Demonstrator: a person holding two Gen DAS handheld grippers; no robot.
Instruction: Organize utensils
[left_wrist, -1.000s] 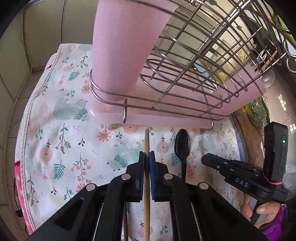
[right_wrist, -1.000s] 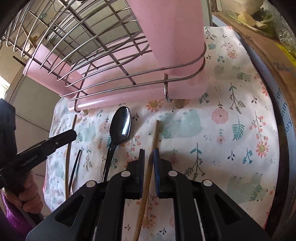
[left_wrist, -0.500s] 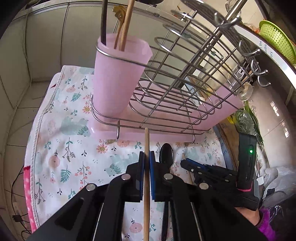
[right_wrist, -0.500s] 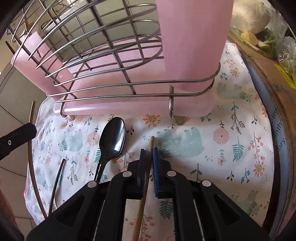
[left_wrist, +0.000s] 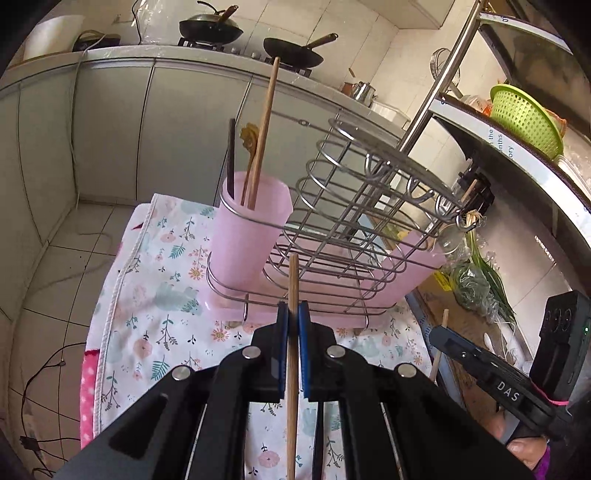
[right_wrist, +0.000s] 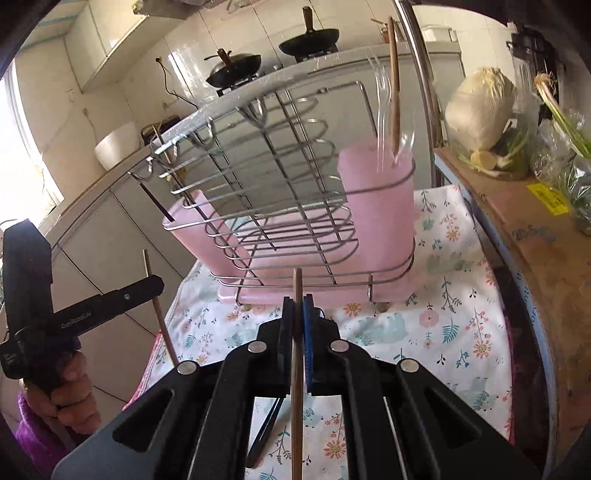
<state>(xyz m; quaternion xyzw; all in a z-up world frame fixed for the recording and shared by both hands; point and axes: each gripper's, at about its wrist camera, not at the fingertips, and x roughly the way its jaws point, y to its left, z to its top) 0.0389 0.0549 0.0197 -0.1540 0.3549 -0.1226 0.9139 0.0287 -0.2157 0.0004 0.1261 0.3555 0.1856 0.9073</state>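
Left fingers (left_wrist: 283, 328): closed on a wooden chopstick (left_wrist: 293, 295), lifted above the surface.
Right fingers (right_wrist: 287, 317): closed on a second chopstick (right_wrist: 296, 295).
Destination: pink cup (left_wrist: 251, 221) and pink holder (right_wrist: 376, 206) on the wire rack (right_wrist: 266, 192).
Risk: thin sticks may pivot, snag rack wires, or miss the rim.
Writing: "DAS" on the right gripper (left_wrist: 508, 391).

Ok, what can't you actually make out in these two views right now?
- Left wrist view: the chopstick in the left gripper has its lower end cut off by the picture's bottom edge.
- Right wrist view: contents of the right pink cup are smeared by glare.
- Both views: the cups' insides are hidden by their walls.
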